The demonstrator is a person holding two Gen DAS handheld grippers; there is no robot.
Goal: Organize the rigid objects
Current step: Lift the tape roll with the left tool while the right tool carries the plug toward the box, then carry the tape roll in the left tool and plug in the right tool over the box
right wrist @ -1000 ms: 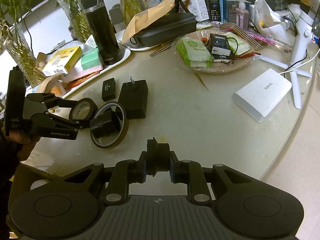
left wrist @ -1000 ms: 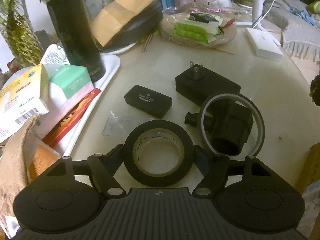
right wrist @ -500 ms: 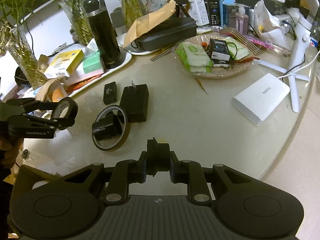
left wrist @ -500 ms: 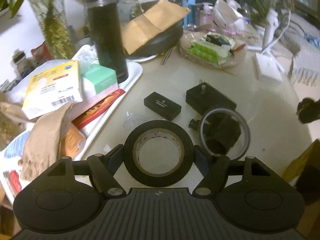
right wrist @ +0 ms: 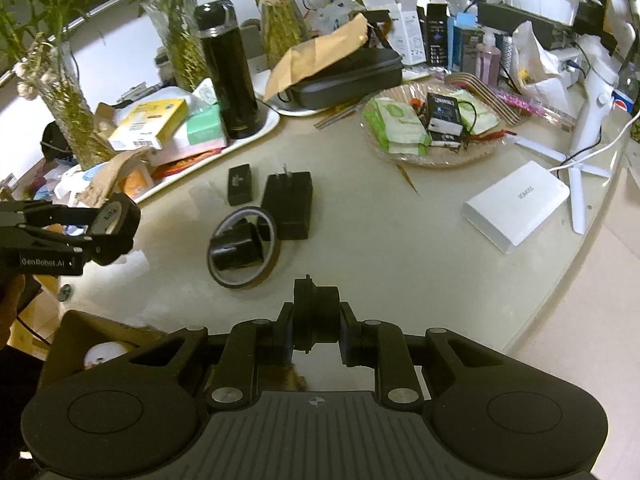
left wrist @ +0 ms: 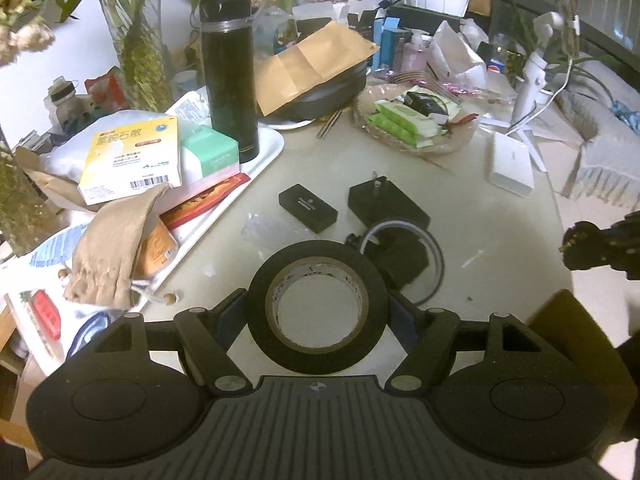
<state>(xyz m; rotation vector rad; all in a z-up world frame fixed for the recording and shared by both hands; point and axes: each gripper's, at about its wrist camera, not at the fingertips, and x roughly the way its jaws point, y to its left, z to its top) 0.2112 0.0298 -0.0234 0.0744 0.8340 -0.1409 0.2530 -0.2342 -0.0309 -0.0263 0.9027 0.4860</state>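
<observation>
My left gripper is shut on a black tape roll and holds it lifted above the table's near left edge; it also shows in the right wrist view. My right gripper is shut on a small black cylindrical part over the table's front edge. On the table lie a thin tape ring around a black block, a black power adapter and a small black box.
A white tray with boxes and a black flask stands at the left. A glass dish of packets and a white power bank lie to the right. A brown cardboard box sits below the table's near edge.
My left gripper has lifted the tape roll up and drawn it back left, away from the table's objects. My right gripper has stayed about where it was.
</observation>
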